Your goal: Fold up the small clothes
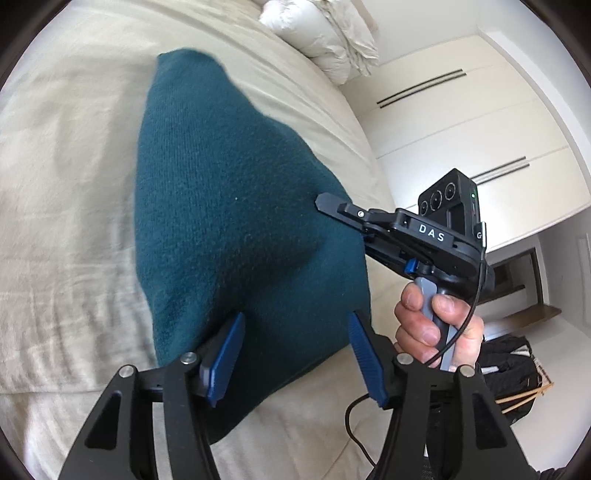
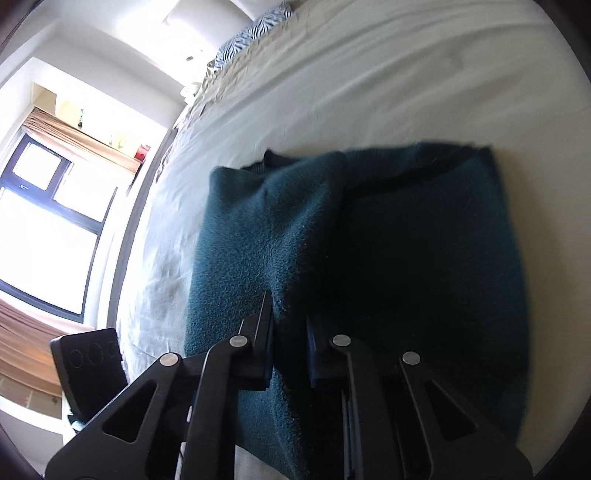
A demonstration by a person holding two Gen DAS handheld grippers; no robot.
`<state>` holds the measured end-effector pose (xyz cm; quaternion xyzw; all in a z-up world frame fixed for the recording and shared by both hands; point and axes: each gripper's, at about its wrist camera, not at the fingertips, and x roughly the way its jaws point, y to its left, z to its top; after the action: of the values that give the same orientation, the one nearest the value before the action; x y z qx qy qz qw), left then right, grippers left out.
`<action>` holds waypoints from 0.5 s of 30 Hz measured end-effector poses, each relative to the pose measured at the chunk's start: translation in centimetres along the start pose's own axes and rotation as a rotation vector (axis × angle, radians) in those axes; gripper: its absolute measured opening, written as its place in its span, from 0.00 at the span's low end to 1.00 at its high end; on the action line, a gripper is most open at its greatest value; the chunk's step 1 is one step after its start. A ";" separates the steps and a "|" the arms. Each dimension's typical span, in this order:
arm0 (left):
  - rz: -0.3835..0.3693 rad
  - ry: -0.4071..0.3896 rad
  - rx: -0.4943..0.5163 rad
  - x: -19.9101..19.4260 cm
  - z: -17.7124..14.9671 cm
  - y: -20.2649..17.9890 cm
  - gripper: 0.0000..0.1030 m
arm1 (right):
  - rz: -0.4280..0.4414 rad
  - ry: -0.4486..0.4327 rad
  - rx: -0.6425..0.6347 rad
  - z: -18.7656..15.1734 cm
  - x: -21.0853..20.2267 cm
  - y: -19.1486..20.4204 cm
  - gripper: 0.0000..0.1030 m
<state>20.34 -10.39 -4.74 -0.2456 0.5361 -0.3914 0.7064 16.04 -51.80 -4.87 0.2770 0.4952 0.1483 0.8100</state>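
A dark teal knit garment [image 1: 236, 221] lies on the cream bed [image 1: 74, 184], part of it lifted. My left gripper [image 1: 295, 354] is open, its blue pads either side of the garment's near edge without pinching it. My right gripper [image 1: 332, 208] comes in from the right, held by a hand, and is shut on the garment's right edge. In the right wrist view the right gripper [image 2: 290, 325] pinches a raised fold of the teal garment [image 2: 406, 258], with the rest spread flat on the bed [image 2: 369, 74].
White pillows [image 1: 325, 33] lie at the head of the bed. White wardrobe doors [image 1: 461, 129] stand to the right. A black bag [image 1: 509, 369] sits on the floor. A window [image 2: 48, 221] is beyond the bed's left side. The left gripper's camera [image 2: 88, 369] shows low left.
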 end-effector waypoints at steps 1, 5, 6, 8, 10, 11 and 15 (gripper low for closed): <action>0.001 0.003 0.008 0.2 0.1 -0.4 0.60 | -0.006 -0.008 -0.001 0.2 -0.2 -0.1 0.12; 0.001 0.019 0.029 1.2 0.2 -1.6 0.61 | -0.030 -0.021 0.005 0.9 -2.8 -1.6 0.12; 0.002 0.024 0.035 1.5 0.2 -2.0 0.61 | -0.039 -0.017 0.007 0.9 -2.9 -1.8 0.12; 0.004 0.030 0.046 1.9 0.1 -2.3 0.61 | -0.059 -0.015 0.019 0.8 -3.1 -2.0 0.12; 0.006 0.034 0.057 2.2 0.0 -2.7 0.61 | -0.072 -0.013 0.034 1.0 -2.8 -1.7 0.12; 0.010 0.034 0.063 2.3 -0.1 -2.9 0.61 | -0.078 -0.013 0.041 1.0 -3.0 -2.1 0.12; 0.022 0.031 0.081 2.1 -0.1 -3.6 0.62 | -0.092 -0.019 0.058 0.6 -2.4 -2.3 0.12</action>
<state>19.43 -14.17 -3.22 -0.2049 0.5333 -0.4088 0.7116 15.42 -55.05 -4.28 0.2788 0.5038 0.0941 0.8122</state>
